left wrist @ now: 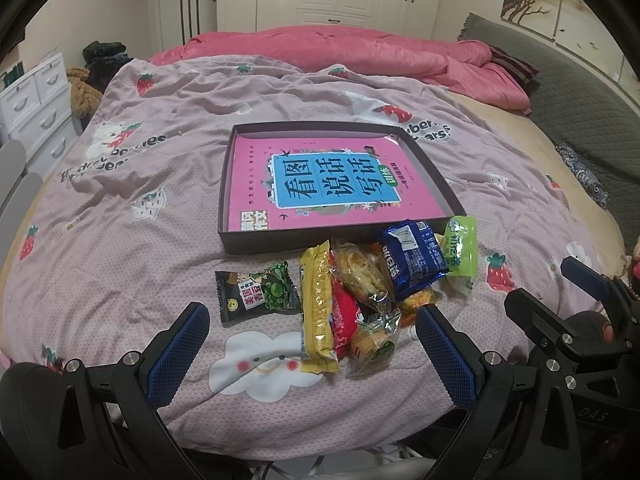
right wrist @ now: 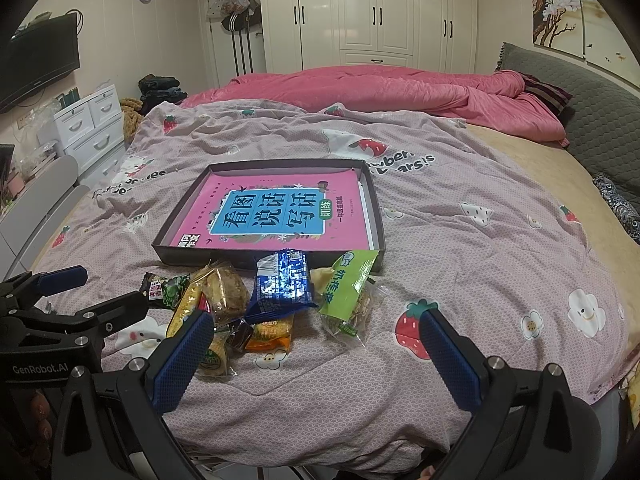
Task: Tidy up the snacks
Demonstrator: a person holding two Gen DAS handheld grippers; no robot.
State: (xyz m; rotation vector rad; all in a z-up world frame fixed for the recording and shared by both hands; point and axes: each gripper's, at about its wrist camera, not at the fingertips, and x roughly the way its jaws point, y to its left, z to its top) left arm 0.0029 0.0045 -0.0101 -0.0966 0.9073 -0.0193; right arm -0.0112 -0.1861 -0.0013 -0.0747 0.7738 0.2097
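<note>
A loose heap of snack packets lies on the pink strawberry-print quilt [left wrist: 120, 208], just in front of the near wall of a shallow dark tray [left wrist: 280, 242]. In the heap, a blue biscuit packet [left wrist: 412, 258] leans on a clear-wrapped pastry [left wrist: 360, 276], with a light green packet [left wrist: 463, 250] touching its right side and a long yellow bar [left wrist: 318, 312] beside a red packet [left wrist: 345, 320] on the left. A black-and-green pea packet [left wrist: 258, 296] sits a little apart, to the left of the heap. The tray holds a pink book [left wrist: 332, 184] with a blue title panel, lying flat.

The left gripper [left wrist: 312, 344] hovers low over the near end of the heap, fingers spread wide, holding nothing. The right gripper [right wrist: 316, 344] is near the green packet's side of the heap, its fingers equally wide and empty. A rumpled pink duvet [right wrist: 380, 84] lies beyond, before white wardrobes [right wrist: 380, 12].
</note>
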